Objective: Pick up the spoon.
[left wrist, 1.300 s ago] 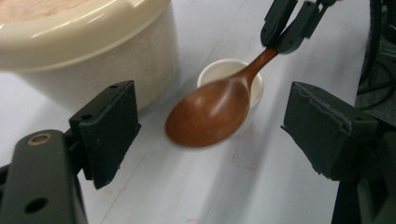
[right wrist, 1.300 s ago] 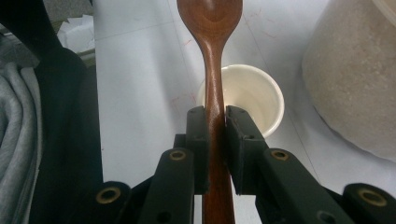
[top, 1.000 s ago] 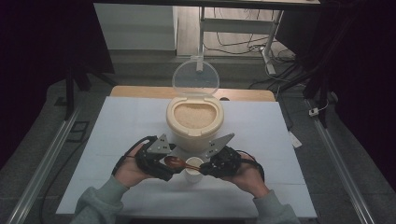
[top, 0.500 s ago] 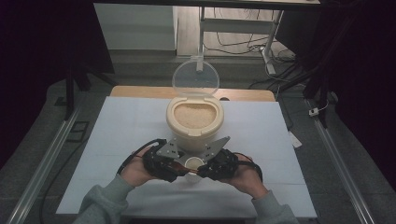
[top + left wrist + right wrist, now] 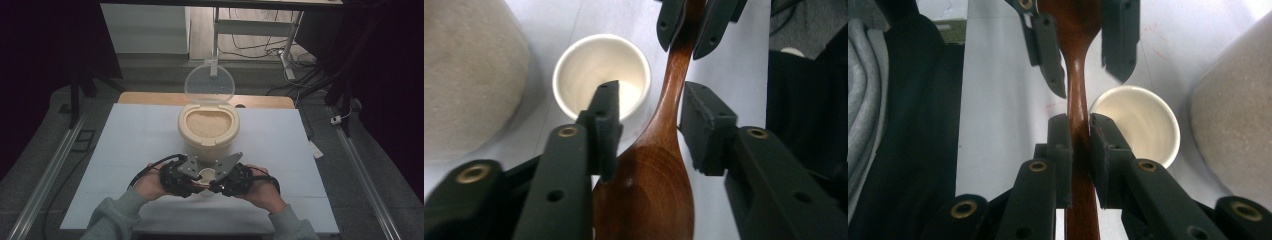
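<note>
Low in the high view's centre, well inside the table [image 5: 125, 150] edges, both tongs meet over a small cup [image 5: 601, 75]. Right tongs [image 5: 1079, 125] clench the wooden spoon [image 5: 659, 165] handle; left tongs [image 5: 649, 120], just closing, straddle its neck, one pad apparently touching, not yet clamped

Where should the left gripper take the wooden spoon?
On the narrow neck just above the bowl, coming in from the bowl end. The spoon is held level by the right gripper on its handle, and the left gripper, jaws closing, already straddles the neck.

left tool [image 5: 649, 125] closing, right tool [image 5: 1080, 150] clamped
</note>
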